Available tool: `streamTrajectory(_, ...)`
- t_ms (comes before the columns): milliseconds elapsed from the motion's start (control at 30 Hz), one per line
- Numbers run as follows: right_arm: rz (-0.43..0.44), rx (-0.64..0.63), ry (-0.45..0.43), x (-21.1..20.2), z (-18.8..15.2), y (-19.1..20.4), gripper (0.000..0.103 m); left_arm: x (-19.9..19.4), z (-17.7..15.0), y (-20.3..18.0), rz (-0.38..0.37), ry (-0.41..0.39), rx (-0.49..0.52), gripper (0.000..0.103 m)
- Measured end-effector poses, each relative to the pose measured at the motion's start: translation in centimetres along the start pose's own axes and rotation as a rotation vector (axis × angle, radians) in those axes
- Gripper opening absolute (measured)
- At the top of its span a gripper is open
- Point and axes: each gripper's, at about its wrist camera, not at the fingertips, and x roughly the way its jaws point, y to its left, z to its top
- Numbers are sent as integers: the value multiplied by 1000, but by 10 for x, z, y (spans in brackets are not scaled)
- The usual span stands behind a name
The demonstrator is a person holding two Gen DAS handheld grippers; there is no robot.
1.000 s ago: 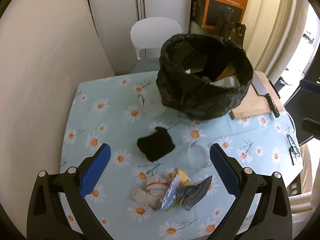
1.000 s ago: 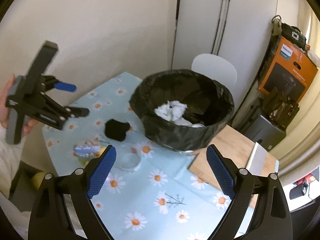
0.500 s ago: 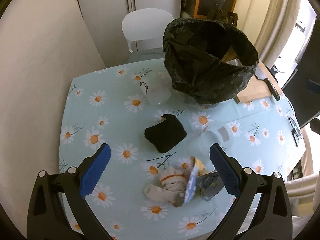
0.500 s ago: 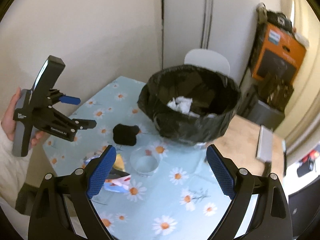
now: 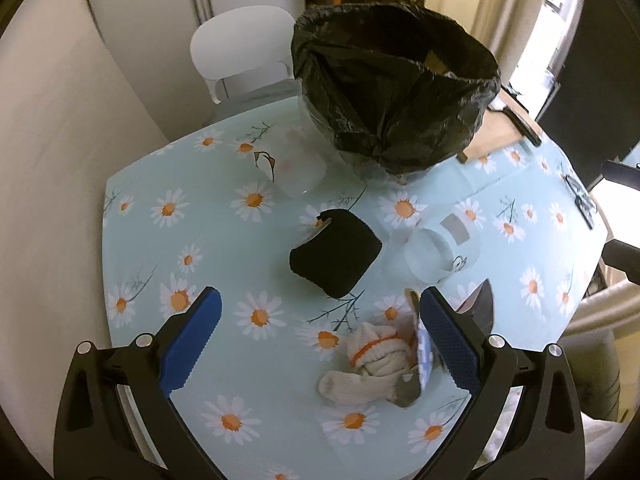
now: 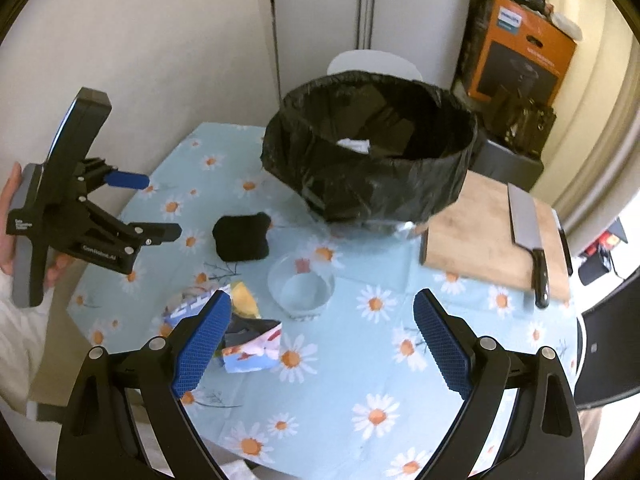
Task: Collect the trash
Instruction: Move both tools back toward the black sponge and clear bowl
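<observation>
Left gripper (image 5: 318, 340) and right gripper (image 6: 320, 340) both released, empty, above the table's (image 5: 140, 200) near edge. Trash there — crumpled wrapper (image 6: 248, 344), soft white sock (image 5: 368, 364); black wad (image 5: 335, 256) mid-table, bin bag (image 5: 396, 84) at far edge. All likely light, squashy — pinch wrapper at a raised fold.

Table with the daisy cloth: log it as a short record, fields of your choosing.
bin: black-lined trash bin on the table, white scrap inside
loose trash: crumpled wrappers, white-and-orange sock, black cloth
glassware: clear cup upright
left gripper: open, empty
right gripper: open, empty
other: cleaver on cutting board
</observation>
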Motion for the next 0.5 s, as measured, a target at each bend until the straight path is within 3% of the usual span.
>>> streamTrajectory(500,-22,50,52,33,6,8,88,35,11,3,18,59,121,97)
